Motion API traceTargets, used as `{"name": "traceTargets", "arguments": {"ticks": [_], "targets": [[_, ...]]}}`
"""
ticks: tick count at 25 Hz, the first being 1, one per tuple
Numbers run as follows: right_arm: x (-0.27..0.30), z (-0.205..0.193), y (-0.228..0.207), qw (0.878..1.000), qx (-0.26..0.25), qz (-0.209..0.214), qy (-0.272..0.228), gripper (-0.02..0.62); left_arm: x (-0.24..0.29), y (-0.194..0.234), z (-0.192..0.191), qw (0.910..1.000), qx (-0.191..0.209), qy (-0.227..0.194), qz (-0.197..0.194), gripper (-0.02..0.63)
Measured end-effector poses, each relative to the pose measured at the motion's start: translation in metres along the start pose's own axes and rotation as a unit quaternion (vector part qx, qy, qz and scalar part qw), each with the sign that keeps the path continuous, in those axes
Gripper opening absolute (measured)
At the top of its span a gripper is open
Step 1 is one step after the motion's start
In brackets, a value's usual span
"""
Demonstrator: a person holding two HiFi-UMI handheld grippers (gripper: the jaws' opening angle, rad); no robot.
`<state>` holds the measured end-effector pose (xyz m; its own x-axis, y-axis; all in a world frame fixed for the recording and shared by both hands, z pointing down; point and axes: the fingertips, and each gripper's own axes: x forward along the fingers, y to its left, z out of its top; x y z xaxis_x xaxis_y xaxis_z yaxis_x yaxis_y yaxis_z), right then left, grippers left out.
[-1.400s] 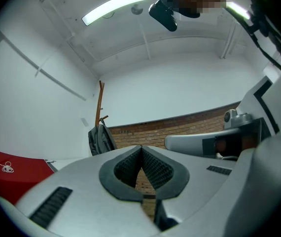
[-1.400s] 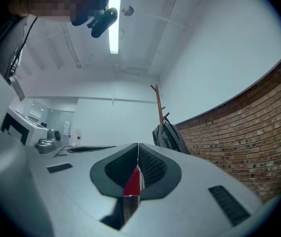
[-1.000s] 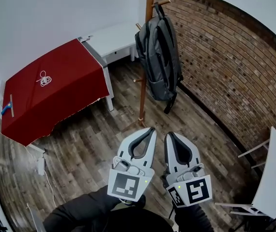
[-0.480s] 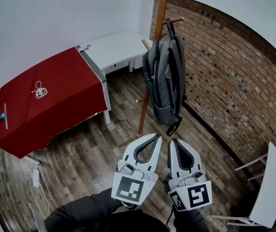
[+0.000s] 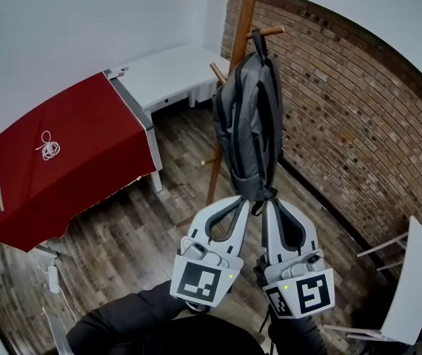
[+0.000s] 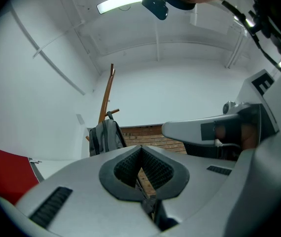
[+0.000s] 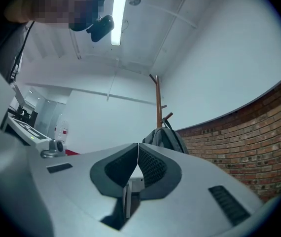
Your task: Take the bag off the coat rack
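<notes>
A grey backpack [image 5: 249, 124] hangs by its top loop from a peg of the wooden coat rack [image 5: 242, 32], in front of the brick wall. It also shows in the left gripper view as the backpack [image 6: 106, 136] and in the right gripper view as the backpack [image 7: 167, 138]. My left gripper [image 5: 235, 200] and right gripper [image 5: 269, 204] are side by side just below the bag's bottom, both shut and empty. Whether their tips touch the bag I cannot tell.
A table with a red cloth [image 5: 63, 154] holding a white cord [image 5: 47, 146] stands at left, with a white desk [image 5: 163, 69] behind it. The brick wall [image 5: 344, 117] runs along the right. A white folding table [image 5: 414, 272] is at lower right. Wooden floor lies between.
The view has closed in on the rack: the backpack looms larger and nearer, and both grippers' tips now reach its bottom edge. The jaws stayed shut.
</notes>
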<state>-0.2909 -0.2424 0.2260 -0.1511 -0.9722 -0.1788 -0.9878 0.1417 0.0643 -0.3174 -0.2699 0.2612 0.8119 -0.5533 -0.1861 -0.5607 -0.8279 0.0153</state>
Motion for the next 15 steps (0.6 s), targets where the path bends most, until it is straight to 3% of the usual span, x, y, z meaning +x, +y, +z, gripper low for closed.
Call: {"name": "traceTargets", "arguments": {"ticks": [2, 7, 15], "targets": [[0.012, 0.004, -0.01, 1.0, -0.006, 0.009, -0.011, 0.006, 0.014, 0.007, -0.002, 0.9999, -0.003, 0.009, 0.009, 0.009], [0.038, 0.003, -0.035, 0.999, -0.007, 0.025, -0.025, 0.006, 0.046, 0.018, 0.009, 0.9994, 0.012, -0.02, 0.027, 0.009], [0.058, -0.011, -0.066, 0.999, 0.015, 0.033, -0.012, 0.006, 0.076, 0.027, 0.006, 0.9993, 0.006, 0.013, 0.036, 0.009]]}}
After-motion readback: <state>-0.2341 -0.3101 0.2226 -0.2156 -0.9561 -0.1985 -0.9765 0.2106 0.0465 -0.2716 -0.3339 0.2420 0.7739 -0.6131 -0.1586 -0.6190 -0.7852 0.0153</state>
